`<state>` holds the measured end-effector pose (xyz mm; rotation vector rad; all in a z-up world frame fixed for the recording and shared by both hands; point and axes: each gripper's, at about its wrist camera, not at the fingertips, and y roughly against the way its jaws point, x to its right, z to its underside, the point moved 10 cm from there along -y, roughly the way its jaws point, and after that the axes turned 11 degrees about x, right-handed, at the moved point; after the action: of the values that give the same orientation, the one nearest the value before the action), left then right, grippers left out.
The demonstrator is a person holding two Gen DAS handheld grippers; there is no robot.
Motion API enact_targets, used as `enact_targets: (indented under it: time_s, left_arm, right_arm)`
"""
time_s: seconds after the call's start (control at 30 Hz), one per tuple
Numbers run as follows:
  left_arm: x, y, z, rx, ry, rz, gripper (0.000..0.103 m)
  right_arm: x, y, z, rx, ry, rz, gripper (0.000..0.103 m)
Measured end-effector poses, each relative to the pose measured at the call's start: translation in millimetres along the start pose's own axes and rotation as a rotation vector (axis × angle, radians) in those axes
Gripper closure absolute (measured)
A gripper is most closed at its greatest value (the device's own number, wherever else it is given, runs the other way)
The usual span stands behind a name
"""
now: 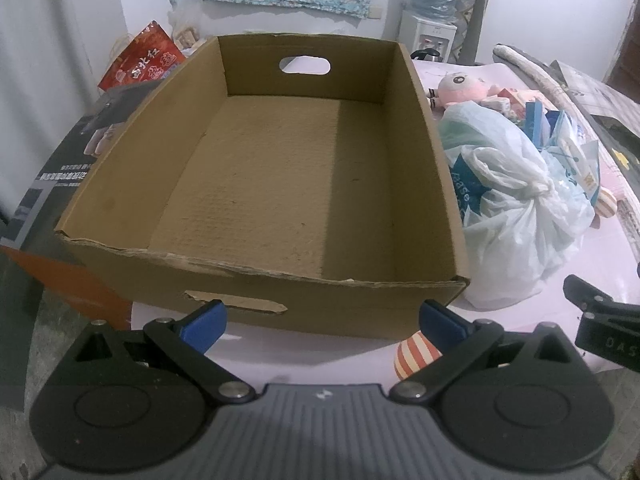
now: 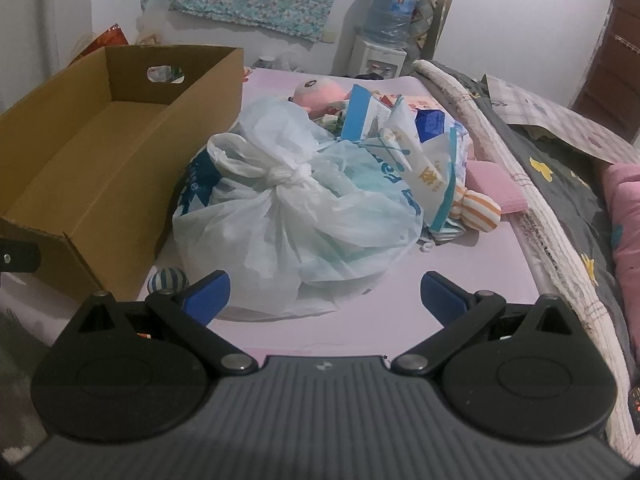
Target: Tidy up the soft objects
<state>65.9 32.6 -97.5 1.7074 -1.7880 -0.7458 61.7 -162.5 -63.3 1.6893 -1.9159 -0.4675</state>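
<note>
The open brown cardboard box with oval handle holes sits on the pale pink table, close to its near edge and toward its left side; nothing lies inside it. The left gripper hovers just before the box's torn near wall, its blue-tipped fingers spread wide and holding nothing. Only the left wrist view shows the small red-and-white striped soft ball lying on the table just beside the box's near right corner, partly behind the right-hand finger, and the red printed gift bag behind the box's far left corner.

The right gripper is likewise open and empty, facing the knotted white plastic bag stuffed with soft goods, which lies just right of the box near the table's middle. Only the right wrist view shows the blue-and-white striped soft ball by the box's near corner, the folded pink cloth and the grey patterned bedding along the table's right edge. An orange-and-white striped plush piece rests against the bag's right side. A pink plush doll lies beyond the bag toward the far edge, seen in both views.
</note>
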Motion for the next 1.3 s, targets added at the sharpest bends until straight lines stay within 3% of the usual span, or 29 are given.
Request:
enact_targets:
  time_s: [1.3]
  left_arm:
    - [-20, 11, 4, 0.003, 0.016, -0.023, 0.000]
  right_arm:
    - [-43, 19, -8, 0.019, -0.018, -0.096, 0.001]
